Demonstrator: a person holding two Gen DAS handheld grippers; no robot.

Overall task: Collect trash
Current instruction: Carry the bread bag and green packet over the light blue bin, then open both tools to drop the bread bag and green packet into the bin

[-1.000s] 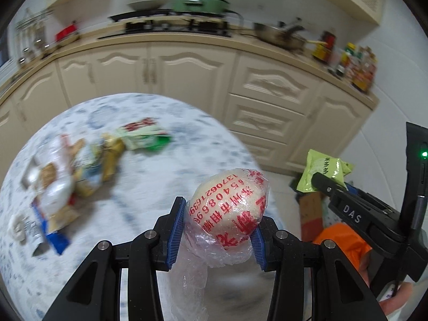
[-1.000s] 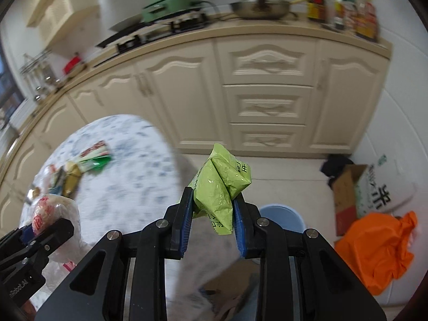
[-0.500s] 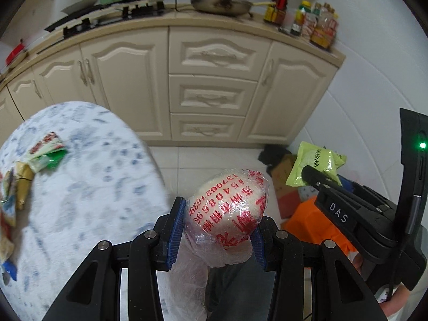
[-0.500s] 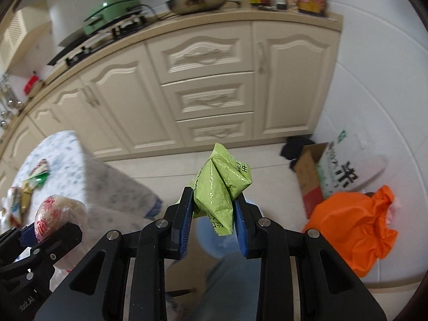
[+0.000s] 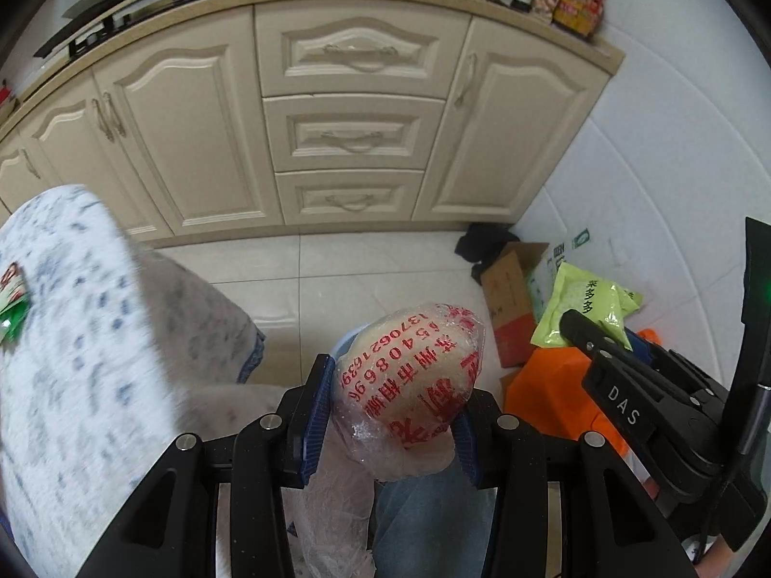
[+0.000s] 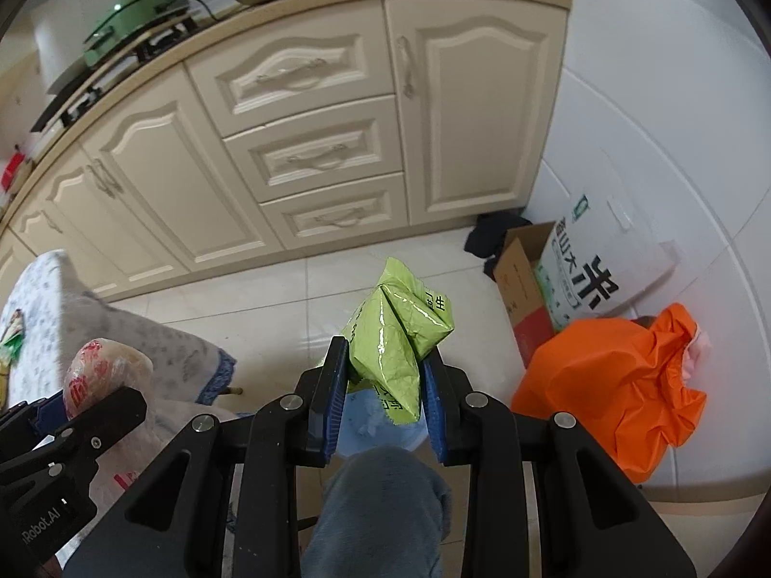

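Observation:
My left gripper (image 5: pixel 392 407) is shut on a clear plastic bag with red print (image 5: pixel 409 375), held above the floor beside the table. The bag also shows in the right wrist view (image 6: pixel 103 371). My right gripper (image 6: pixel 385 402) is shut on a crumpled green snack packet (image 6: pixel 397 337), seen too in the left wrist view (image 5: pixel 585 310). A pale blue bin (image 6: pixel 373 421) stands on the floor right under the green packet, mostly hidden by the gripper and a knee. More wrappers (image 5: pixel 12 308) lie on the table's far left.
The round table with a blue-speckled cloth (image 5: pixel 86 361) is at the left. Cream cabinets (image 6: pixel 308 144) stand ahead. A cardboard box (image 6: pixel 523 289), a white rice sack (image 6: pixel 602 260) and an orange bag (image 6: pixel 621 385) lie by the right wall. A jeans-clad knee (image 6: pixel 380 505) is below.
Both grippers have swung right, away from the table and toward the floor by the cabinets. The table and its wrappers slid to the left edge. Both grips are unchanged.

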